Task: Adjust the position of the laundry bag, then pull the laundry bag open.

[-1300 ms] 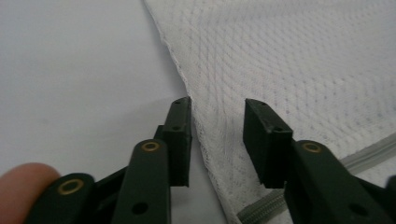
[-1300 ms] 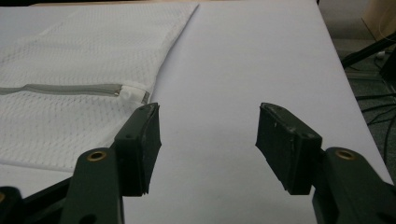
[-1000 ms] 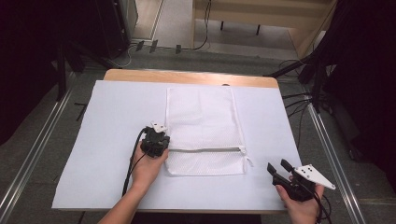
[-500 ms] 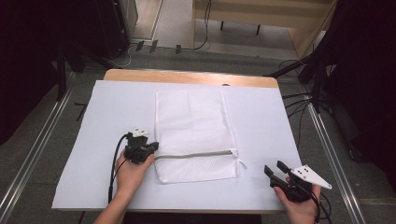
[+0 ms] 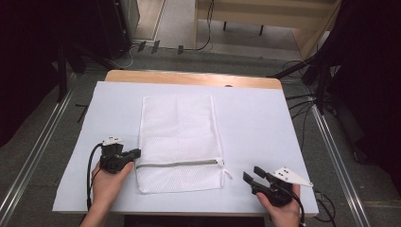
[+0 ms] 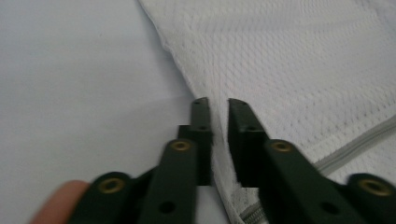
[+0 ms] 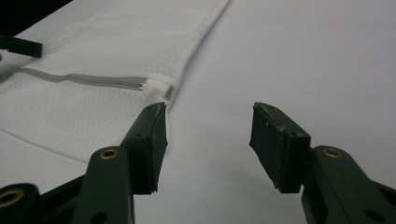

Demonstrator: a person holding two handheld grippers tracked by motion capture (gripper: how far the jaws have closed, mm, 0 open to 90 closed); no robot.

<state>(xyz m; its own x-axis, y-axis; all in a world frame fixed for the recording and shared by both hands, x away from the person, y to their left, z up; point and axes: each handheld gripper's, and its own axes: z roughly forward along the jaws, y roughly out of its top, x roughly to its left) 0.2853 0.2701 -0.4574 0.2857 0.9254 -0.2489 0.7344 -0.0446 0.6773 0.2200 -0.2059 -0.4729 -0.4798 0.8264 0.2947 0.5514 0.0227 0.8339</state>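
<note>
releasing mesh bag [image 5: 179, 142] edge, left gripper [image 6: 218, 109] jaws just easing apart; right gripper [image 7: 208, 126] jaws apart, closing lately, empty; next: zipper pull [image 7: 156, 86].

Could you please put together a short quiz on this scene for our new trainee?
1. True or false: the right hand-held gripper grips the mesh bag.
2. In the high view, the zipper slider sits at which end: A left, B right, C middle?
3. Which bag edge lies between the jaws of the left hand-held gripper?
Key: 1 false: its jaws, just closing a little, stand apart over the bare sheet. 2 B. 3 The left edge; those jaws have just been opening.
</note>
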